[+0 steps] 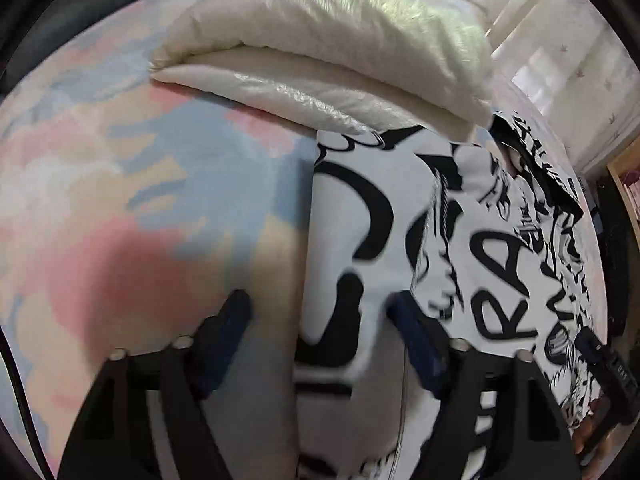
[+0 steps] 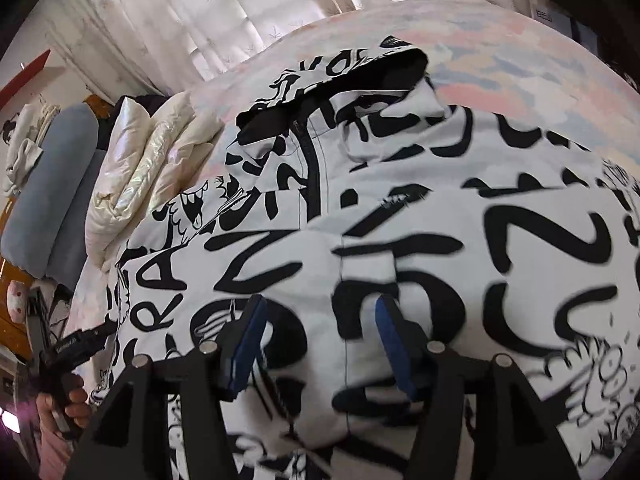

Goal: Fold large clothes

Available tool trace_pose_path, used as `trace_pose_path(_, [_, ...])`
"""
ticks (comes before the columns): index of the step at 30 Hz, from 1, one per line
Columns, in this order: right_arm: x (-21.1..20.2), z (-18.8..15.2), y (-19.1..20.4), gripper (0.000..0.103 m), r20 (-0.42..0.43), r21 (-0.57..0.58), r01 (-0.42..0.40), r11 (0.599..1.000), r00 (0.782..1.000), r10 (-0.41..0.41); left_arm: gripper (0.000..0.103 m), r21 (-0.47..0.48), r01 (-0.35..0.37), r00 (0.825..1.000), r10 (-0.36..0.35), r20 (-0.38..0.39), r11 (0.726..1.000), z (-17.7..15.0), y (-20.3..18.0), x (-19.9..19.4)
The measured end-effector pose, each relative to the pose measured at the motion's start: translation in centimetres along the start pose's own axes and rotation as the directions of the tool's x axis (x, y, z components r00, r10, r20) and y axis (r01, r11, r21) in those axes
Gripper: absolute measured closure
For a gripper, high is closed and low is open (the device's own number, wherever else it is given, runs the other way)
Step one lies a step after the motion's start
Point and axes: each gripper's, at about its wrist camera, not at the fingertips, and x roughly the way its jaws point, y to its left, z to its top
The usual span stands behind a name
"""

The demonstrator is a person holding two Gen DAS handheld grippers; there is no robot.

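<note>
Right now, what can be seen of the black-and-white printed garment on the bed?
The printed garment is white fabric covered in bold black lettering and cartoon doodles, with a dark zipper line up its front and a black-lined collar or hood at the far end. It lies spread, partly folded, on the pastel bedsheet, its far edge beside the folded cream quilt. The right tongs stand open over it; the left tongs stand open over its side edge.
</note>
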Motion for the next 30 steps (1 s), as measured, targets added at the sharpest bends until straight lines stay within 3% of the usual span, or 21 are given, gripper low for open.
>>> trace_pose_path(7, [1.9,0.1,-0.1,0.044,0.007,-0.029,-0.012,1.000,1.000,0.012,0.025,0.015,0.006,1.000,-0.006,0.001,1.000,1.4,-1.0,1.5])
trace_pose_path(8, [1.9,0.0,-0.1,0.044,0.014,-0.038,-0.015,0.999,1.000,0.015,0.037,0.029,0.010,1.000,-0.010,0.005,1.000,1.4,-1.2,1.5])
trace_pose_path(9, [1.9,-0.2,-0.1,0.046,0.019,-0.050,-0.016,0.999,1.000,0.017,0.064,0.049,0.045,0.999,-0.046,0.007,0.998,1.5,-1.8,1.4])
trace_pose_path(11, [1.8,-0.4,-0.1,0.055,0.030,-0.065,-0.011,0.998,0.999,0.013,0.083,0.052,0.066,0.998,-0.067,0.009,0.996,1.5,-2.4,1.0])
trace_pose_path(12, [1.7,-0.4,0.0,0.069,0.032,-0.072,0.009,0.997,0.999,-0.007,0.092,0.065,0.027,0.998,-0.031,0.050,0.997,1.4,-2.7,0.3])
trace_pose_path(13, [1.7,-0.5,-0.1,0.077,0.038,-0.078,0.031,0.996,0.999,-0.028,0.094,0.089,0.002,0.996,-0.009,0.085,0.996,1.2,-3.2,-0.2])
trace_pose_path(17, [0.4,-0.3,-0.6,0.097,0.087,-0.053,0.002,0.999,0.996,0.002,0.098,0.166,-0.080,0.960,0.030,0.279,0.983,-0.4,-5.3,-3.5])
trace_pose_path(19, [-0.9,-0.3,-0.1,0.098,0.151,-0.062,-0.005,0.998,0.988,0.015,0.098,0.179,-0.119,0.931,0.047,0.361,0.977,-1.1,-6.0,-4.9])
trace_pose_path(20, [-1.4,-0.3,0.2,0.103,0.178,-0.072,-0.006,0.997,0.984,0.018,0.098,0.185,-0.144,0.919,0.062,0.390,0.972,-1.3,-6.2,-5.4])
trace_pose_path(23, [-1.7,-0.3,0.8,0.103,0.236,-0.097,0.028,0.995,0.972,-0.005,0.098,0.199,-0.275,0.881,0.163,0.444,0.941,-1.8,-6.5,-4.1])
trace_pose_path(24, [-0.8,-0.2,0.8,0.103,0.215,-0.097,0.060,0.993,0.976,-0.038,0.098,0.195,-0.307,0.879,0.198,0.435,0.932,-1.7,-6.2,-3.4])
trace_pose_path(25, [0.1,-0.1,0.6,0.103,0.189,-0.097,0.090,0.991,0.979,-0.071,0.097,0.186,-0.315,0.888,0.219,0.405,0.931,-1.5,-5.9,-2.5])
trace_pose_path(27, [1.8,-0.3,0.0,0.103,0.120,-0.085,0.122,0.989,0.987,-0.111,0.093,0.160,-0.288,0.905,0.213,0.369,0.944,-1.1,-5.3,-2.3])
trace_pose_path(28, [1.9,-0.5,-0.3,0.103,0.111,-0.072,0.120,0.990,0.988,-0.111,0.090,0.152,-0.280,0.905,0.208,0.371,0.948,-1.0,-5.3,-2.6])
trace_pose_path(30, [0.9,-1.0,-0.5,0.102,0.125,-0.054,0.093,0.994,0.989,-0.086,0.069,0.149,-0.268,0.902,0.194,0.386,0.952,-1.1,-5.3,-4.0])
